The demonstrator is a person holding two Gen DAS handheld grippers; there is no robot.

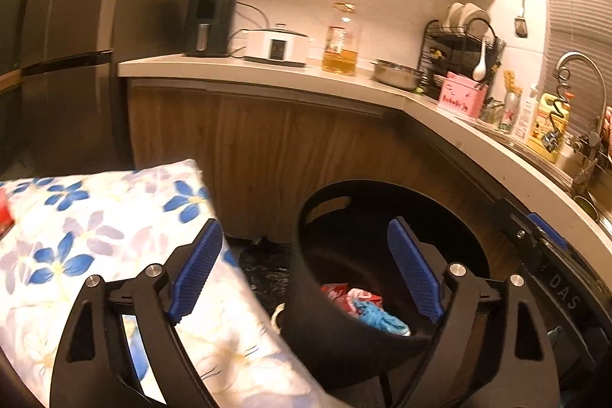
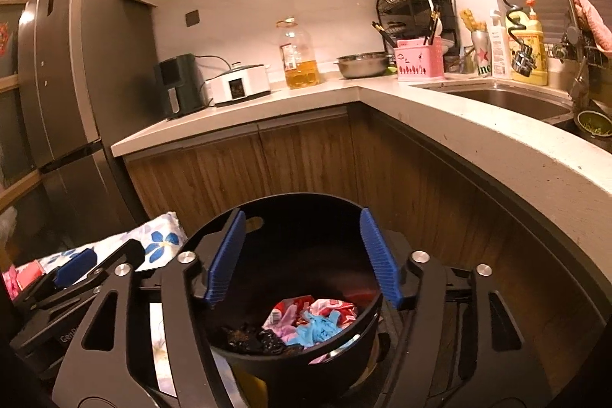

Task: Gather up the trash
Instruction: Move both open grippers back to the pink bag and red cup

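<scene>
Crumpled red, pink and blue wrappers (image 2: 313, 322) already lie in the round black plastic bin (image 2: 290, 293); both the left hand-held gripper (image 1: 306, 274) and the right hand-held gripper (image 2: 302, 257) gape wide, holding nothing, so more collecting may remain.

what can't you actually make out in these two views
- Floor beside the black bin, left wrist view: dark, glossy and blurred; contents unreadable.
- Red thing on the floral cloth, left wrist view: cut by the edge.
- Bin bottom under the crumpled wrappers, right wrist view: covered by them.
- Sink basin, right wrist view: hidden behind the counter edge.
</scene>
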